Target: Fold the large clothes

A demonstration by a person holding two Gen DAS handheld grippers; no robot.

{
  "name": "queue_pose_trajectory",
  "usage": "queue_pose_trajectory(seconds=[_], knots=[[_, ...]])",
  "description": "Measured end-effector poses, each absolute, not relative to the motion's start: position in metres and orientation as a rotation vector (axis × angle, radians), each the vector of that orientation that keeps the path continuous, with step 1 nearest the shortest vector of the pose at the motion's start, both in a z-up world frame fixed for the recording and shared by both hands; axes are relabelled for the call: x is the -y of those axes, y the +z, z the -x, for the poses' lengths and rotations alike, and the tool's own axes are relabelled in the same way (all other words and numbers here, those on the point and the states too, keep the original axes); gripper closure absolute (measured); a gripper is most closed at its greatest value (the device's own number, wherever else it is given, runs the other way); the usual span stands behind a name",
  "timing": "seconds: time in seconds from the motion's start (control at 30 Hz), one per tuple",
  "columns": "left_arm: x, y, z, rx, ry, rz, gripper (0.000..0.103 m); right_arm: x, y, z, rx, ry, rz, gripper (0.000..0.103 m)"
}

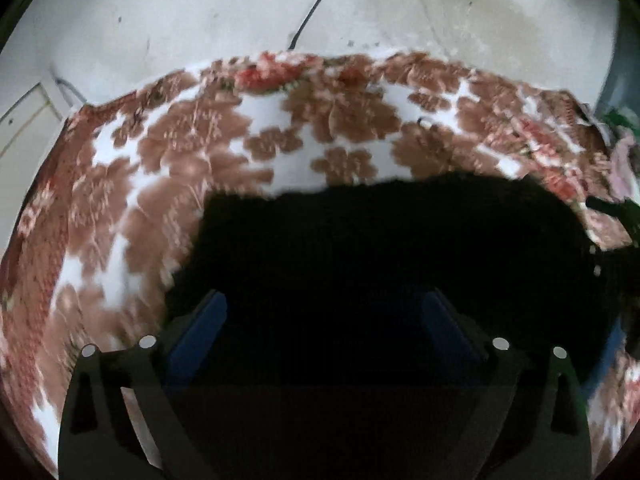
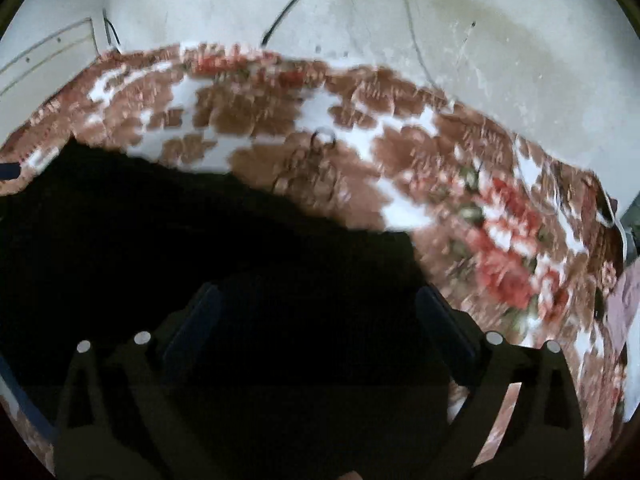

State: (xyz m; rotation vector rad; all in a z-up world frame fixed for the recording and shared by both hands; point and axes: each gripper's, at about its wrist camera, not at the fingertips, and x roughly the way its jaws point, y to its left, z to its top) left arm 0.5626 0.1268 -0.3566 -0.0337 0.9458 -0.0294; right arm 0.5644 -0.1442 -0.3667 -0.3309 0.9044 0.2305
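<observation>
A large black garment (image 1: pixel 380 240) lies on a brown, white and red floral blanket (image 1: pixel 180 152). In the left wrist view my left gripper (image 1: pixel 324 304) is open, its blue-padded fingers (image 1: pixel 200 328) spread wide over the black cloth. In the right wrist view the same garment (image 2: pixel 160 220) fills the lower left, and my right gripper (image 2: pixel 320 300) is open over it, fingers (image 2: pixel 444 320) wide apart. Nothing shows held between either pair of jaws. The cloth is too dark to show folds or edges under the grippers.
The floral blanket (image 2: pixel 400 152) covers a bed against a pale stained wall (image 2: pixel 520 60). A black cable (image 1: pixel 316 4) hangs down the wall. Pink and green cloth (image 1: pixel 622 160) lies at the right edge. A pinkish item (image 2: pixel 624 292) sits at the far right.
</observation>
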Motion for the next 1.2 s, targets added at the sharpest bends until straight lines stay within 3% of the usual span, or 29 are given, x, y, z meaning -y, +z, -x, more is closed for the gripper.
queue_pose_trajectory(seconds=[0.17,0.7,1.03,1.2], knots=[[-0.122,-0.39,-0.56,-0.971,0.016,0.077,0.005,0.147,-0.39,-0.559,-0.88,0.209,0.37,0.005],[-0.221,-0.395,-0.516,-0.997,0.215,0.008,0.006,0.258,-0.389,-0.536,-0.862,0.024,0.479,0.005],[-0.207,-0.323,-0.425,-0.911,0.204,0.144,0.006,0.209,-0.325,-0.5,-0.883,0.105,0.224,0.005],[-0.185,-0.32,-0.378,-0.897,0.204,0.209,0.006,0.178,-0.309,-0.477,-0.898,0.157,0.155,0.005]])
